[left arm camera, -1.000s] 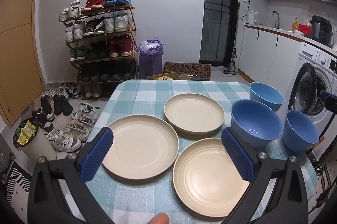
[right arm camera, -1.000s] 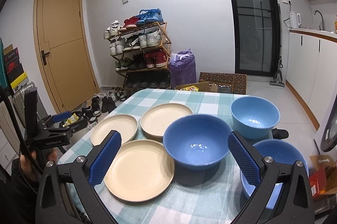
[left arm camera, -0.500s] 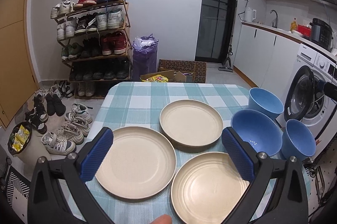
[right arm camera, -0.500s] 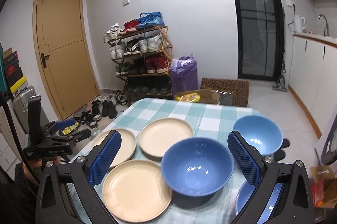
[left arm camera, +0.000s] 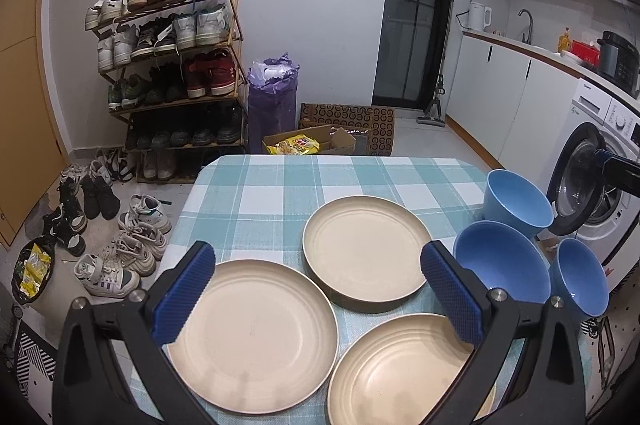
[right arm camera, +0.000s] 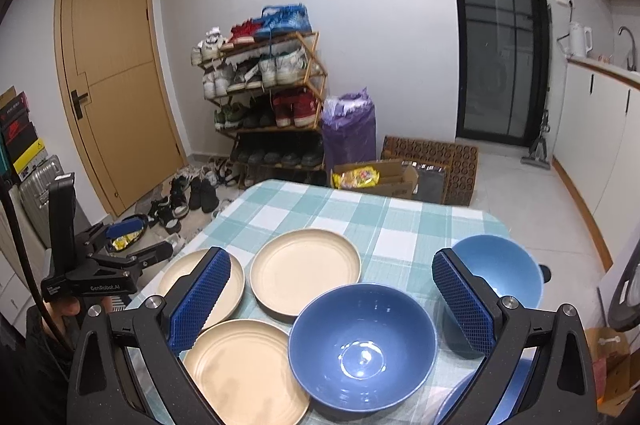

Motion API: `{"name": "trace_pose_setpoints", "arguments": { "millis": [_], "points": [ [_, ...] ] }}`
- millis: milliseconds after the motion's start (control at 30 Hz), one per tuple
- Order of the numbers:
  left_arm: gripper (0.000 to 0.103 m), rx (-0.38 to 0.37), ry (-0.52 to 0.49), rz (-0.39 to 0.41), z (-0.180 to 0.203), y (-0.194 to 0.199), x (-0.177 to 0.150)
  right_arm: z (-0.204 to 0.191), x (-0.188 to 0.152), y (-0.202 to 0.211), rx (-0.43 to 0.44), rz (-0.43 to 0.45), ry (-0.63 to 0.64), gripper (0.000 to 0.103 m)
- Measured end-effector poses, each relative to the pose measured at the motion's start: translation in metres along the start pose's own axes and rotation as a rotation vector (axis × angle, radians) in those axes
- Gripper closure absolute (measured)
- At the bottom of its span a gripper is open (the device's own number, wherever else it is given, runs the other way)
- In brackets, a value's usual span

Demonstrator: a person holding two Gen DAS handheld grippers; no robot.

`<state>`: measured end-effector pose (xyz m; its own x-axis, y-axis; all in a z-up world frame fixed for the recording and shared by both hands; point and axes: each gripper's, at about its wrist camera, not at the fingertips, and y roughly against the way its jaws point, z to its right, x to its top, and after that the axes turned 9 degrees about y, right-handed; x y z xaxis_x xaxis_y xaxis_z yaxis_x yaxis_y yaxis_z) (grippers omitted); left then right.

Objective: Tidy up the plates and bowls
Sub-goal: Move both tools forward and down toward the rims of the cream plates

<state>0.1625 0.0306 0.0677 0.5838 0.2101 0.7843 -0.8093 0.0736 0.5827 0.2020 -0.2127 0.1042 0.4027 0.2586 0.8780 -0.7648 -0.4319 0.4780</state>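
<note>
- Left wrist view: left gripper (left arm camera: 318, 289) hangs spread wide and empty above 3 beige plates (left arm camera: 366, 253) on the checked table (left arm camera: 280, 185).
- Right gripper (right arm camera: 332, 299), also agape, holds nothing; 3 blue bowls (right arm camera: 362, 347) sit beside the plates.
- Best approach: pinch 1 plate's rim, lift level, and stack it centred.

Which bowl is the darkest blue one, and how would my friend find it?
Look at the checked table with three cream plates on its left side and three blue bowls on its right. The darkest blue bowl is the bowl nearest the plates, its rim almost meeting the front plate. The other two bowls are a lighter blue.
</note>
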Motion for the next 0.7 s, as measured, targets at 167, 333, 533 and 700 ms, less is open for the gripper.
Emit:
{"name": "trace_pose_setpoints", "arguments": {
  "millis": [167,333,533,700],
  "points": [
    [0.0,-0.005,-0.003,-0.027,0.0,-0.015,0.004,0.005,-0.001,-0.027,0.018,-0.056,-0.011,0.0],
    [0.0,-0.007,-0.005,-0.048,0.0,-0.028,0.008,0.011,0.005,-0.046,0.018,-0.085,-0.016,0.0],
    [0.0,0.003,-0.003,-0.067,-0.004,-0.042,0.016,0.015,0.021,-0.061,0.027,-0.098,-0.022,0.0],
    [0.0,0.014,0.0,-0.079,-0.008,-0.053,0.025,0.022,0.031,-0.079,0.038,-0.122,-0.036,0.0]
  ]
}}
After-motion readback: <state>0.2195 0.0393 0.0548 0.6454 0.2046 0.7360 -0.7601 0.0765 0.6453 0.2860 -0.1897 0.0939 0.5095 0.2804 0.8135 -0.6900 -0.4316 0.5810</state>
